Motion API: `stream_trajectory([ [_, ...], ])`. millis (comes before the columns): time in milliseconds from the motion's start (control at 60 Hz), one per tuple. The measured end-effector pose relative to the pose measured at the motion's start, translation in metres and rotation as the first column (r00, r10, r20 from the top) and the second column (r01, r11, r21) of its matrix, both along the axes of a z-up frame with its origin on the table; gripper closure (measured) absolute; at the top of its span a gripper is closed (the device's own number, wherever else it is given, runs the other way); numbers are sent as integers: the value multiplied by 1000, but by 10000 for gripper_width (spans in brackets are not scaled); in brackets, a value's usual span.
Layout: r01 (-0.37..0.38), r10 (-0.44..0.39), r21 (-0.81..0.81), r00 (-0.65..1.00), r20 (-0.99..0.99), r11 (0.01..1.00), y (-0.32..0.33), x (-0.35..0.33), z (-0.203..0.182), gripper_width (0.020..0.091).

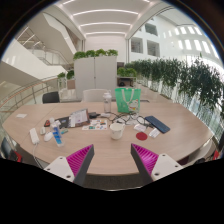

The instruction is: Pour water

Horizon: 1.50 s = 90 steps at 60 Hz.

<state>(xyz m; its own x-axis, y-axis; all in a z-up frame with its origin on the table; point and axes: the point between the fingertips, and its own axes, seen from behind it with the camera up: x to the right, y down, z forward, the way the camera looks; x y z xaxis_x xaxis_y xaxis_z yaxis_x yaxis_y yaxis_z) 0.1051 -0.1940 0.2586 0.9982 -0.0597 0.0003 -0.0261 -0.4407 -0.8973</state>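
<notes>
The hand-held gripper (112, 160) hangs spread and empty, lined up with the far white cup (117, 129) on the counter (100, 152), seemingly for reaching.

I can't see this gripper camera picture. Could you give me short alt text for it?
A handheld gripper, fingers open and holding nothing, faces a round wooden table cluttered with a white cup, a green container and papers, with indoor plants beyond.
</notes>
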Motion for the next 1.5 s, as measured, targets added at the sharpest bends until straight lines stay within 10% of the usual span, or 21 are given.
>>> stream_trajectory([
  [417, 133, -133, -14, 991, 17, 991, -11, -102, -6, 277],
  [733, -140, 129, 117, 987, 90, 983, 57, -275, -80, 283],
  [1167, -206, 215, 188, 976, -29, 961, 277, -364, -186, 269],
  [1217, -218, 228, 199, 973, -30, 955, 292, -369, -186, 349],
  [1267, -227, 234, 162, 972, -23, 960, 299, -370, -198, 635],
  [1500, -189, 197, 179, 980, -30, 966, 306, -363, -199, 656],
])
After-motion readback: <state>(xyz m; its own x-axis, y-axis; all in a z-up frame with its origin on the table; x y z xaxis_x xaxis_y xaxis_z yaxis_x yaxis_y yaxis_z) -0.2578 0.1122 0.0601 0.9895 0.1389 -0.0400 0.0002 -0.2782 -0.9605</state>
